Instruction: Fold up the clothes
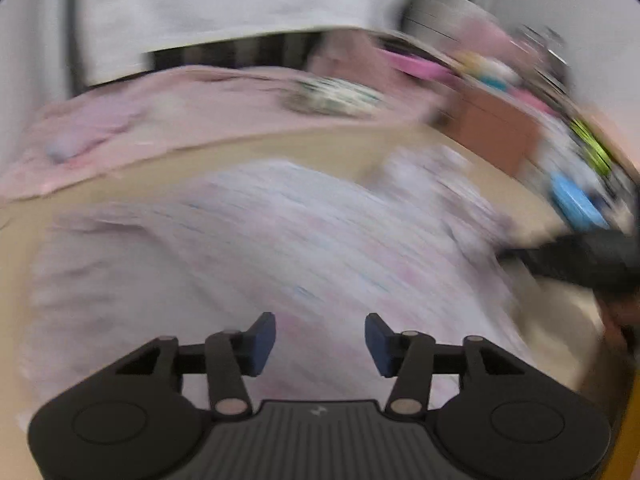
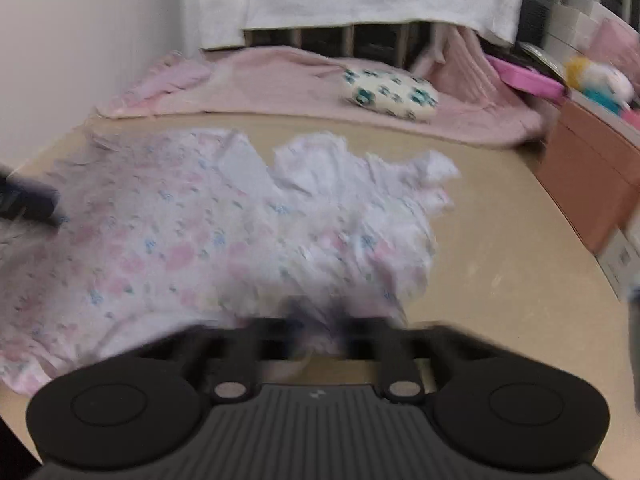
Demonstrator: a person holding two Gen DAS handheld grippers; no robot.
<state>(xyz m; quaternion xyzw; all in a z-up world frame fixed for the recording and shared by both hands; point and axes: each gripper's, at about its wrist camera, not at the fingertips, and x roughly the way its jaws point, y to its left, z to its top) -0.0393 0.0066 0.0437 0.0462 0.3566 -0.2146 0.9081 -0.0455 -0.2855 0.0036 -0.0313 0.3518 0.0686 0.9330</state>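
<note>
My left gripper (image 1: 320,344), fingers apart, hovers over the crumpled white floral-print cotton garment (image 2: 224,232) spread toward twelve o'clock on the beige table (image 2: 500,248), while my right gripper (image 2: 320,320) looks pinched on its near hem.

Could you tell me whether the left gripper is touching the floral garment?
Cannot tell: in the left wrist view, the left gripper is open above the floral garment, but blur hides any gap.
</note>
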